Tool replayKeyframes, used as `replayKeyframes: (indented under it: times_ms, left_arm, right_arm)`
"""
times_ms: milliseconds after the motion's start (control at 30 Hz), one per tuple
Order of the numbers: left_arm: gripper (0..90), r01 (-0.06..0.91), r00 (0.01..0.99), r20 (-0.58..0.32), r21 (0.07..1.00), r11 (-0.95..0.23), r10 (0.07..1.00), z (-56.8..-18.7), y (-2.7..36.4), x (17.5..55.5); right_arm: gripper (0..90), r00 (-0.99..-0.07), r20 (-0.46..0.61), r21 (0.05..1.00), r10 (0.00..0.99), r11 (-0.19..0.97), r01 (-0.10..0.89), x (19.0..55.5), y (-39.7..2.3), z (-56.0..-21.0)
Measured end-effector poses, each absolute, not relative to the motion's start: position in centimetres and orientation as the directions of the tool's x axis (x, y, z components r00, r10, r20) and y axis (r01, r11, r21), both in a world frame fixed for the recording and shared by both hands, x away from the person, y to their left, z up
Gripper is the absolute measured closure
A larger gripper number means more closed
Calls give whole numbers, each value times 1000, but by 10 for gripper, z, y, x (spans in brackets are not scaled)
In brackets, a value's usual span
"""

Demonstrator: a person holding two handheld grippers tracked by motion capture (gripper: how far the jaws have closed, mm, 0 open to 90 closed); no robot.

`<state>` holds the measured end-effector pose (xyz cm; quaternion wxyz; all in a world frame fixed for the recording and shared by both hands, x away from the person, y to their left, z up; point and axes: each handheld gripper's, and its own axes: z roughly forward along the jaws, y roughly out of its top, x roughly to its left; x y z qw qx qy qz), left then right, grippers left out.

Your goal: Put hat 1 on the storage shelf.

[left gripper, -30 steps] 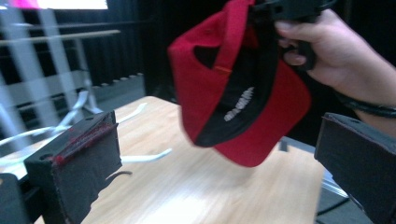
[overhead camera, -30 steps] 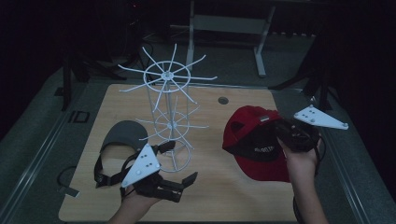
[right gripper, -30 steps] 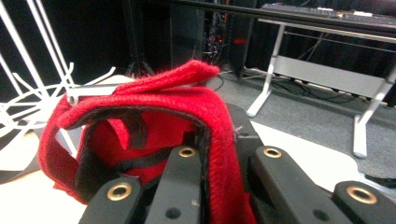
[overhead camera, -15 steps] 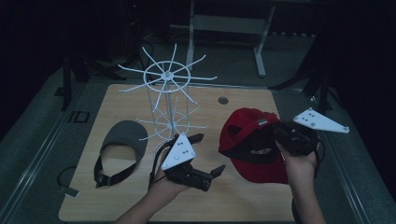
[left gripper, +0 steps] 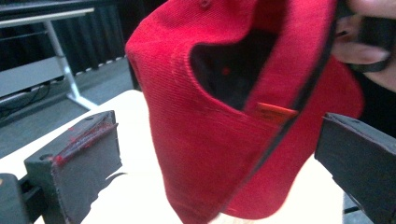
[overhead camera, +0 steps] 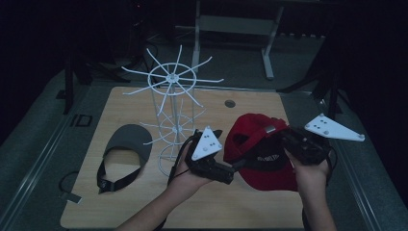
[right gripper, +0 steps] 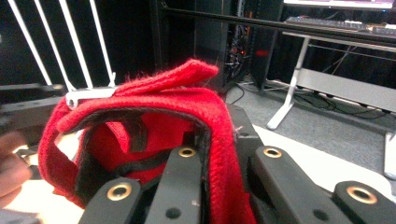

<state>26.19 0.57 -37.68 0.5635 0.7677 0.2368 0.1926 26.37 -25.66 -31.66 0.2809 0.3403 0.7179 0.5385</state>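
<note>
Swinging rightward since half a second ago, the left gripper (overhead camera: 239,166) reaches the red cap (overhead camera: 269,163), lower right in the high view, beside the white wire rack (overhead camera: 172,101).

Left gripper view: jaws apart, cap (left gripper: 224,107) between them, unclamped.

Right gripper view: right gripper (right gripper: 205,186) pinches the cap's edge (right gripper: 205,121); hanging it on the rack likely remains.

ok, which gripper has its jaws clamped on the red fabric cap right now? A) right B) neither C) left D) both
A: in the right gripper view the right gripper has its black jaws shut on the edge of the red fabric cap, while in the left gripper view the left gripper has its jaws wide apart either side of the cap.
</note>
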Motion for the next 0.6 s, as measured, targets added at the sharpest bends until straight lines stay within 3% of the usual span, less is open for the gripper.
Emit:
replayKeyframes:
  times_ms: [133, 233, 500, 533, 600]
  left_arm:
    - [6, 153, 813, 29, 953, -261, 582, -377, 0, 268]
    - [64, 160, 801, 32, 951, -265, 598, -377, -3, 270]
    - [370, 150, 807, 40, 951, -270, 589, -371, -10, 274]
    - [491, 150, 804, 44, 950, -272, 593, -370, -10, 275]
    - [516, 164, 791, 31, 951, -261, 611, -369, -10, 276]
  right_arm:
    - [854, -623, -34, 965, 782, 188, 183, 261, -256, -316]
    - [854, -632, -30, 966, 774, 184, 179, 258, -255, -315]
    - [854, -646, -30, 966, 763, 187, 177, 255, -255, -317]
    - [854, -644, -30, 965, 764, 190, 181, 255, -255, -318]
    - [854, -645, -31, 964, 763, 192, 182, 255, -255, -318]
